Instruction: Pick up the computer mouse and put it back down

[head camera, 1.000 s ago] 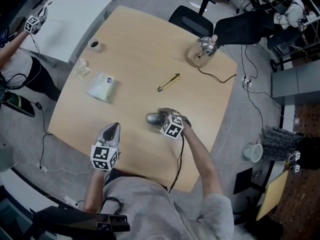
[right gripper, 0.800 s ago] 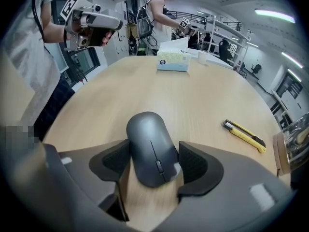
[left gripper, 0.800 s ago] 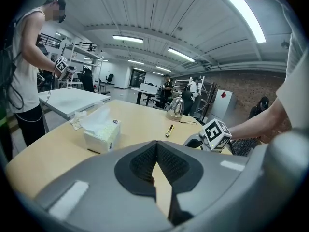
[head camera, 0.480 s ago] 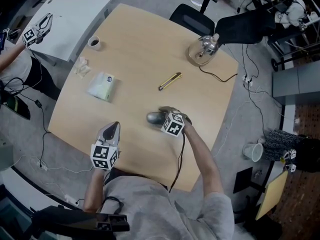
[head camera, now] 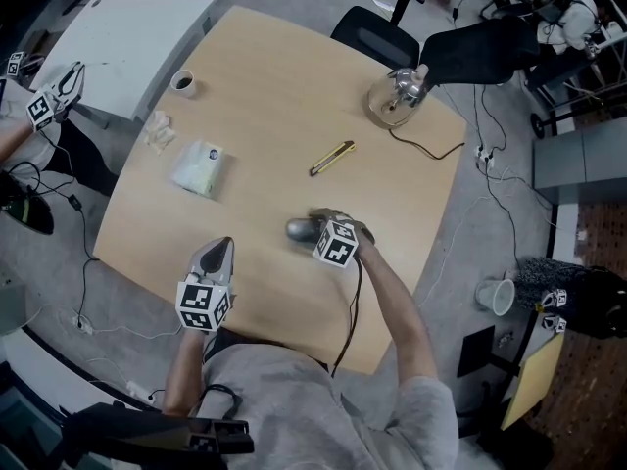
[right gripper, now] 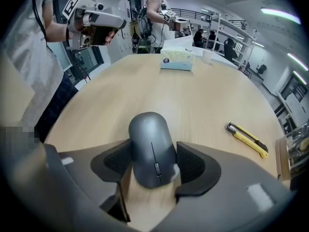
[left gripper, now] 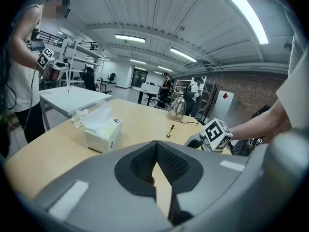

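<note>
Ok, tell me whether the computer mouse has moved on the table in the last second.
No. The computer mouse lies at the same spot on the table, just as far below the yellow utility knife in the head view as before.

Left gripper (head camera: 223,246): jaws closed tip to tip, nothing in them. It sits just inside the table's (head camera: 265,106) near edge, pointing shallowly down and in across the top (marker cube facing up). The left forearm comes up from below that edge.

Right gripper (head camera: 312,225): further in over the table, toward its right side, pitched steeply down. Its jaws have just been closing with the mouse (head camera: 300,230) between them, pads against both its sides. The right forearm stretches across the near edge, with a grey sleeve at the elbow.
</note>
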